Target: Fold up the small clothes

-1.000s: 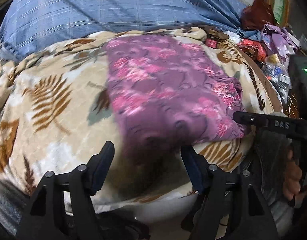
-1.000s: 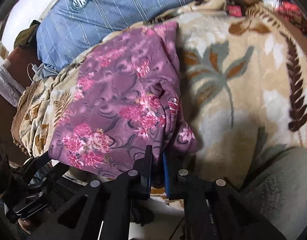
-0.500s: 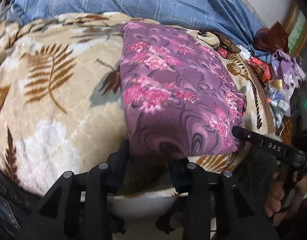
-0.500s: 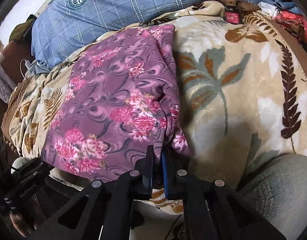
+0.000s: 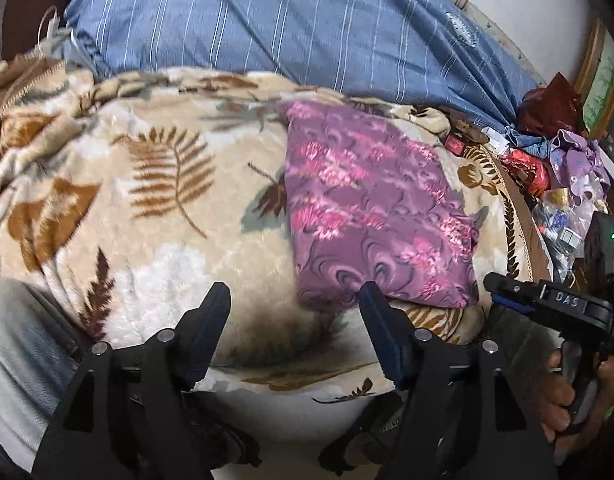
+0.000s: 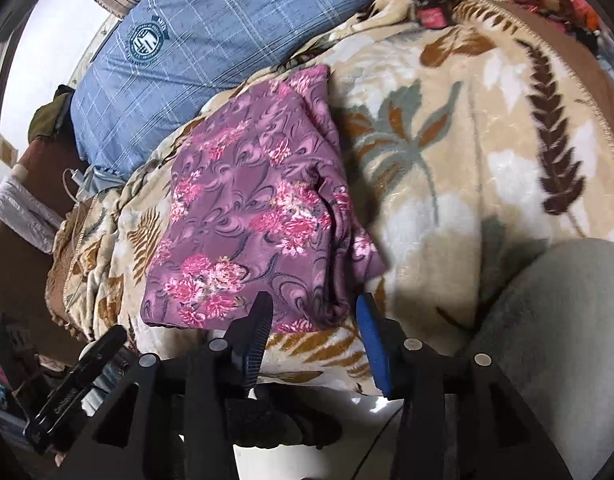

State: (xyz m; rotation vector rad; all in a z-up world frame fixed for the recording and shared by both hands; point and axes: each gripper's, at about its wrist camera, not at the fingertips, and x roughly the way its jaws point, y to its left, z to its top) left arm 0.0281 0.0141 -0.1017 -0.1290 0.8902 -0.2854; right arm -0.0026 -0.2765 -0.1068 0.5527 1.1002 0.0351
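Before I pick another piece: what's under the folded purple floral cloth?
The purple floral cloth lies flat on the beige leaf-print blanket, which shows on all sides of it. Whether anything else sits beneath it is hidden by the cloth itself. Both grippers are off it.

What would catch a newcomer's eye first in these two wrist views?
The folded purple floral garment stands out, lying on the beige leaf-print blanket just ahead of both grippers. Behind it lies a big blue striped pillow with round crests. Both the left gripper and right gripper have just been opening and hold nothing; the garment's near edge sits just beyond the right gripper's fingertips.
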